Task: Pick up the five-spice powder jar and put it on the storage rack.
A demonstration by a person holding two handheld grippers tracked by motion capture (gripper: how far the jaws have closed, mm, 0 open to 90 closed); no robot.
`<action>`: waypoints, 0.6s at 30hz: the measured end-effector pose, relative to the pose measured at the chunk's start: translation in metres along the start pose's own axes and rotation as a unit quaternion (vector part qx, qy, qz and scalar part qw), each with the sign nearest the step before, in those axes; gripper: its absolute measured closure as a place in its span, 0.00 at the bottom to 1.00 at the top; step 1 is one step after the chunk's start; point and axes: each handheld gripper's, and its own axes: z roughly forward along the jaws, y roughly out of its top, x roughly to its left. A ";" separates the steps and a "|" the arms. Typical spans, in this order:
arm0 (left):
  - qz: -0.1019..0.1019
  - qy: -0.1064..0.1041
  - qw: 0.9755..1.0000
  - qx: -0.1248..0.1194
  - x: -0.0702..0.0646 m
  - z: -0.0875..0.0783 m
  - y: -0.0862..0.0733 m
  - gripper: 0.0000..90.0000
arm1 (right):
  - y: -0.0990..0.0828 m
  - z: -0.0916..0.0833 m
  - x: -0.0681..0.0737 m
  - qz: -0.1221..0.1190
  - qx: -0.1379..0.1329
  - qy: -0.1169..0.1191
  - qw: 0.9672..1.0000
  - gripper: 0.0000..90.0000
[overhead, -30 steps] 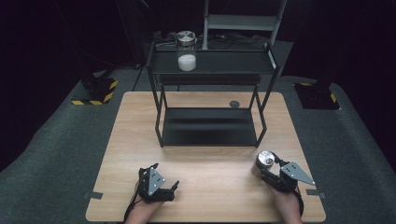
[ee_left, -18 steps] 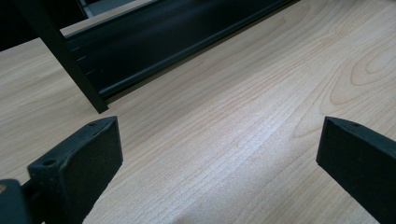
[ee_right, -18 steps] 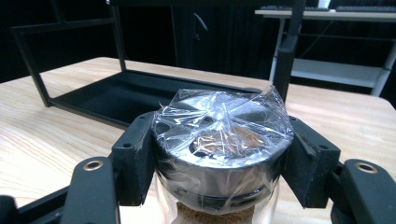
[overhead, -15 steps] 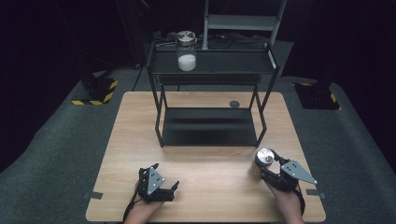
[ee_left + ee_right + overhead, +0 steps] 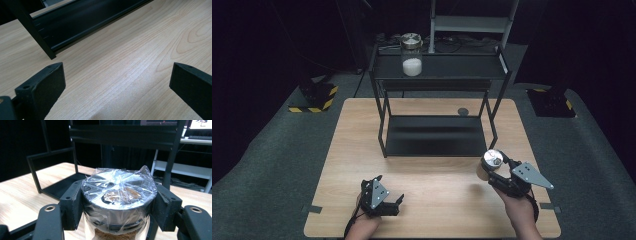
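The right gripper [image 5: 495,169] has its jaws pinching a jar [image 5: 118,195] just under its silver lid, one jaw on each side; clear film wraps the lid and brown powder shows in the glass below the jaws. Beyond the jaws stands a black rack [image 5: 437,125] on the wooden surface [image 5: 362,130]. The left gripper [image 5: 117,82] has its jaws spread wide with bare wood between them, the rack's foot ahead of its left jaw.
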 end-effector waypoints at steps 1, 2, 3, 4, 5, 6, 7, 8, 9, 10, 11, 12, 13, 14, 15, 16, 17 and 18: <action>0.000 0.000 1.000 0.000 0.000 0.000 0.000 0.01 | 0.002 0.001 0.000 0.000 -0.001 0.001 1.000 0.38; 0.000 -0.001 1.000 0.000 0.000 0.000 0.000 0.01 | 0.004 0.002 0.001 0.000 -0.002 0.001 1.000 0.38; -0.001 -0.001 1.000 -0.001 0.000 0.000 0.000 0.01 | 0.006 0.003 0.001 -0.001 -0.003 0.002 1.000 0.38; -0.002 0.000 1.000 0.000 0.000 0.000 0.000 0.01 | 0.008 0.004 0.001 -0.001 -0.004 0.003 1.000 0.38; -0.003 -0.001 1.000 0.000 0.001 0.000 0.000 0.01 | 0.010 0.005 0.002 -0.002 -0.005 0.004 1.000 0.38; -0.002 -0.001 1.000 -0.001 0.001 0.000 0.000 0.01 | 0.013 0.007 0.002 -0.002 -0.006 0.005 1.000 0.38; -0.002 -0.001 1.000 -0.001 0.001 0.000 0.000 0.01 | 0.015 0.008 0.003 -0.003 -0.008 0.006 1.000 0.38; -0.002 0.000 1.000 -0.001 0.000 0.000 -0.001 0.01 | 0.017 0.010 0.003 -0.003 -0.009 0.006 1.000 0.38; -0.001 0.000 1.000 -0.002 0.000 0.000 -0.001 0.01 | 0.018 0.010 0.004 -0.003 -0.010 0.007 1.000 0.38; 0.000 0.000 1.000 -0.001 0.000 0.000 -0.001 0.01 | 0.020 0.011 0.004 -0.004 -0.011 0.008 1.000 0.38; 0.001 0.001 1.000 0.000 -0.001 0.000 0.000 0.01 | 0.022 0.012 0.005 -0.005 -0.012 0.009 1.000 0.38; 0.002 0.001 1.000 0.000 -0.001 0.000 0.000 0.01 | 0.025 0.013 0.005 -0.005 -0.014 0.009 1.000 0.38; 0.002 0.001 1.000 0.000 -0.001 0.000 0.000 0.01 | 0.026 0.014 0.006 -0.004 -0.016 0.009 1.000 0.38; 0.002 0.002 1.000 0.000 -0.001 0.000 0.000 0.01 | 0.028 0.015 0.006 -0.002 -0.017 0.011 1.000 0.38; 0.003 0.001 1.000 0.000 -0.001 0.000 0.000 0.01 | 0.030 0.016 0.006 0.000 -0.019 0.012 1.000 0.38; 0.003 0.001 1.000 -0.001 -0.001 0.000 0.000 0.01 | 0.032 0.017 0.006 0.001 -0.020 0.013 1.000 0.38; 0.002 0.001 1.000 -0.001 -0.001 0.000 0.000 0.01 | 0.035 0.019 0.006 0.003 -0.022 0.013 1.000 0.38; 0.000 0.002 1.000 -0.002 -0.001 0.000 -0.001 0.01 | 0.036 0.020 0.006 0.002 -0.023 0.013 1.000 0.38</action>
